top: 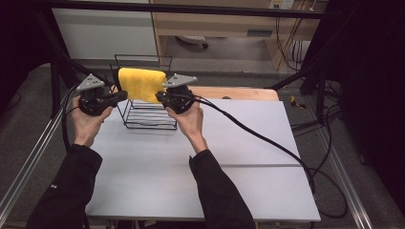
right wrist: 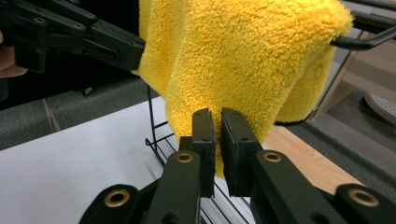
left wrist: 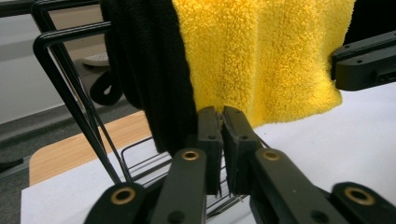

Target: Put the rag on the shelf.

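1. The yellow towel (top: 139, 84) hangs over the top bar of the black wire rack (top: 143, 119) on the white table (top: 239, 143).
2. The left gripper (top: 125, 95) pinches the towel's left lower edge.
3. The right gripper (top: 157, 97) pinches its right lower edge.

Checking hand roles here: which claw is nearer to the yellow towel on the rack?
Neither clearly: left claw sits at the yellow towel's left lower edge, right claw at its right lower edge, both shut.

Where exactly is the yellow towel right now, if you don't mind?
In the high view, the yellow towel hangs over the black wire rack at the table's far left, between both grippers.
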